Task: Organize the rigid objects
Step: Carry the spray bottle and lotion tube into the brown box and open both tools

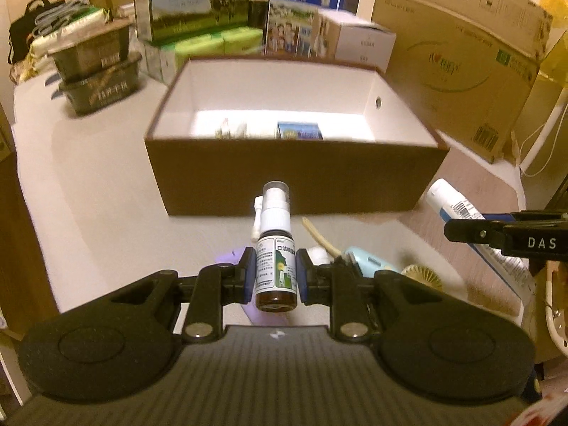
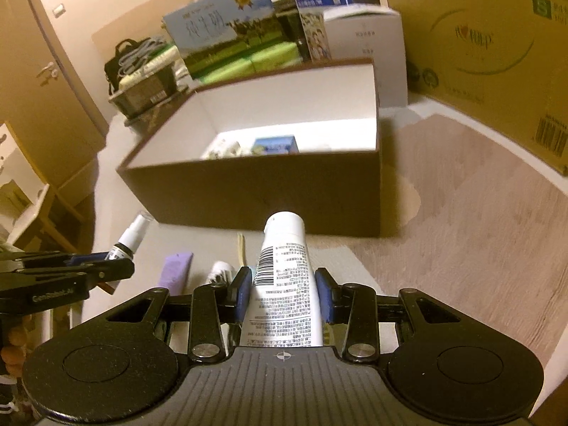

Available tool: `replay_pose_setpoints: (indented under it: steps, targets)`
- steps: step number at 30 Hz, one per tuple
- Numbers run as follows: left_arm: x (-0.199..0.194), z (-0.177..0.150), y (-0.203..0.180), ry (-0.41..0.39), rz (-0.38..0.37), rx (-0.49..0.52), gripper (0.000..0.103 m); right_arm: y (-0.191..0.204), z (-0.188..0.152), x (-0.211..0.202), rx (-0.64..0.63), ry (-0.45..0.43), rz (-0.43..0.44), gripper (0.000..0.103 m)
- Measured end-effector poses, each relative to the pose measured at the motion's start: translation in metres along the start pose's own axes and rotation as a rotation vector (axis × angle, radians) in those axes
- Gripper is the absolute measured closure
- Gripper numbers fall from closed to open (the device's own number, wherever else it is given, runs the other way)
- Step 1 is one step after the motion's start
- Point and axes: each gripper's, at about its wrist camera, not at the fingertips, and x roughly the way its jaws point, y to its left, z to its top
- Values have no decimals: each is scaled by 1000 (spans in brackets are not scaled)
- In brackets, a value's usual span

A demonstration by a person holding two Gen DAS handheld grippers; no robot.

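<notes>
My left gripper (image 1: 276, 271) is shut on a small brown spray bottle (image 1: 275, 266) with a white pump top, held upright above the table in front of the brown open box (image 1: 298, 181). My right gripper (image 2: 284, 291) is shut on a white tube (image 2: 284, 284) with a barcode, cap pointing at the box (image 2: 255, 191). The box has white inner walls and holds a blue carton (image 1: 300, 130) and other small packs. The right gripper (image 1: 504, 236) with the tube (image 1: 458, 206) shows at the right of the left wrist view. The left gripper (image 2: 103, 266) with the bottle (image 2: 129, 238) shows at the left of the right wrist view.
On the table lie a purple block (image 2: 175, 271), a tan stick (image 1: 321, 236), a light blue item (image 1: 369, 262) and a round fan-like item (image 1: 424, 277). Milk cartons (image 1: 198, 0), green packs and a big cardboard box (image 1: 458, 60) stand behind. Dark trays (image 1: 96, 71) stack at the left.
</notes>
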Motion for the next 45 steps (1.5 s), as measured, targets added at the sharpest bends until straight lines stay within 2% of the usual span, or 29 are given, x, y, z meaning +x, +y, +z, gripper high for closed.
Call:
replay_pose_setpoints:
  steps: [9,15,24,31,41,45]
  targets:
    - [-7,46,9,-89,26,37,82,4,43,-7,-23,-79,43,64]
    - [12,81,14,-98,22,69,82,-4,76,4,-40,-103,30,64]
    - [64,133,17,-50,14,123,82,-24,126,54,-51,-72,-19,64]
    - [114,166,15,3,12,151,82,-33,157,104,-80,-33,-16,64]
    - [184,185,8,84,50,204,82,-51,170,165,-113,71,-69,64]
    - [204,186,6,101,63,222,82,-53,174,177,-158,75,-111,64]
